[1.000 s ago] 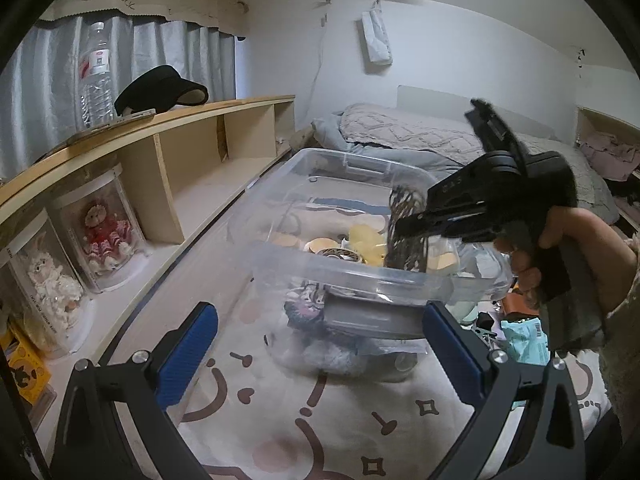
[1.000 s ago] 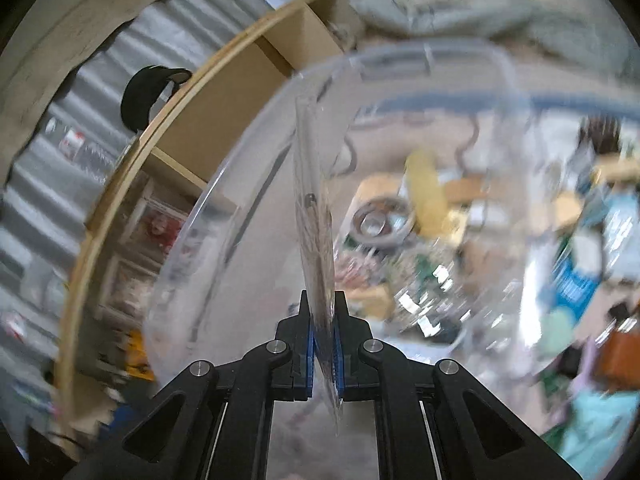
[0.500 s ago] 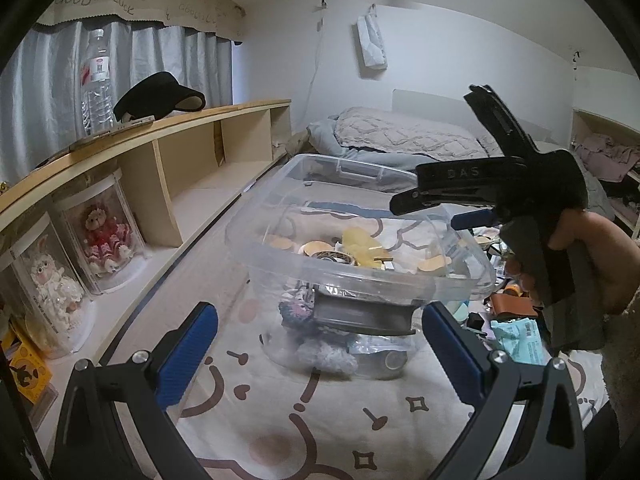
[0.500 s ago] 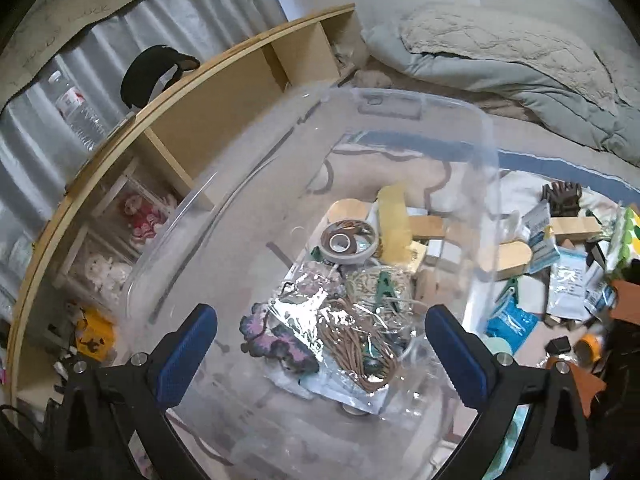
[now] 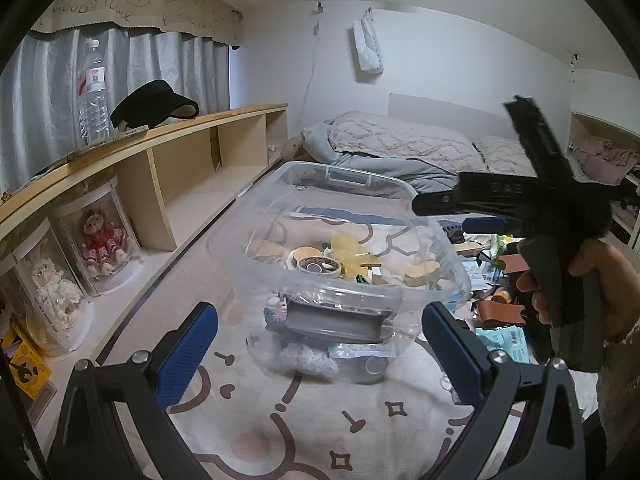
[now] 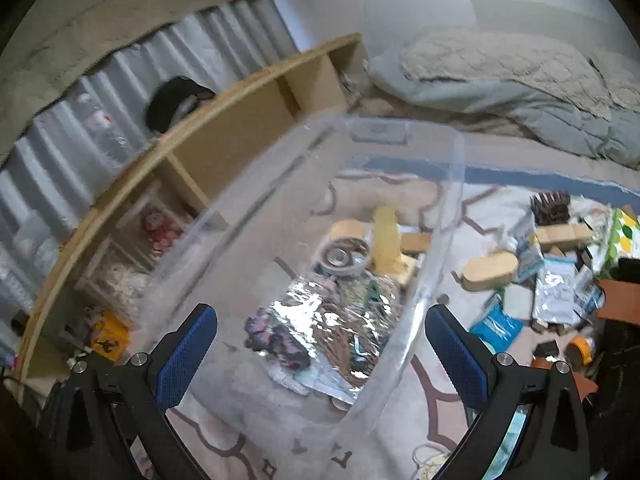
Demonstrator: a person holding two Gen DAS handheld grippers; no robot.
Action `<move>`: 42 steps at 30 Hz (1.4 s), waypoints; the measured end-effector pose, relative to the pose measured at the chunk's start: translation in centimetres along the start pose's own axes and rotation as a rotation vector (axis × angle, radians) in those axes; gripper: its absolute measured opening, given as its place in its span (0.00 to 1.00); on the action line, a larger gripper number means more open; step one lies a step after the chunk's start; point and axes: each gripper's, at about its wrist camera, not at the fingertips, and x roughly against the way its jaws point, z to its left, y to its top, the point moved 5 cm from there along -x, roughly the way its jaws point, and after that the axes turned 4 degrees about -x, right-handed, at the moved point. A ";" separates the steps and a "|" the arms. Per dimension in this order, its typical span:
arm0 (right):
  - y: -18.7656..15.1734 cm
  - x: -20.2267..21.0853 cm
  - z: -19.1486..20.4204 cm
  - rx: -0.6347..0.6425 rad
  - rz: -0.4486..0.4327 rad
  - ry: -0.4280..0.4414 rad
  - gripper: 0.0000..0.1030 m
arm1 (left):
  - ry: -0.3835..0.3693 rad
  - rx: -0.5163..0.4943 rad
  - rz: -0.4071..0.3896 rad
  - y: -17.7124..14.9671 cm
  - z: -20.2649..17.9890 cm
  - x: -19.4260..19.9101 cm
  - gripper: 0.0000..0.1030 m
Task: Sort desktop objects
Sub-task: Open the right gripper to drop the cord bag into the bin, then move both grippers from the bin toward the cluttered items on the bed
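Note:
A clear plastic bin (image 5: 340, 216) stands on a patterned mat and holds tape rolls (image 5: 316, 266), a yellow item, wooden pieces and a silver foil packet (image 6: 320, 316). My left gripper (image 5: 320, 352) is open and empty, in front of the bin's near wall. My right gripper (image 6: 320, 352) is open and empty, above the bin's near right rim (image 6: 424, 280). It shows in the left wrist view (image 5: 472, 216) to the right of the bin, held by a hand.
A pile of loose items (image 6: 552, 280) lies on the mat right of the bin: packets, wooden blocks, leather pieces. A wooden shelf (image 5: 192, 160) runs along the left with doll cases (image 5: 100, 244), a water bottle and a black visor on top. A bed (image 5: 400, 148) lies behind.
My right gripper was shut on a clear packet over the bin; it opened, and the packet now lies in the bin. The gripper has drawn back to the right.

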 end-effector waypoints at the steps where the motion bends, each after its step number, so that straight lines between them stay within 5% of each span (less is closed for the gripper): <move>1: 0.0 0.5 0.1 0.009 -0.014 0.013 1.00 | 0.002 0.001 -0.002 0.1 -0.1 0.1 1.00; 19: -2.2 9.7 1.7 0.227 -0.288 0.022 1.00 | 0.013 0.007 -0.039 1.5 -2.6 1.9 1.00; 42: -7.3 17.0 -4.1 0.274 -0.473 -0.151 1.00 | -0.022 -0.037 -0.113 1.8 -8.8 2.3 1.00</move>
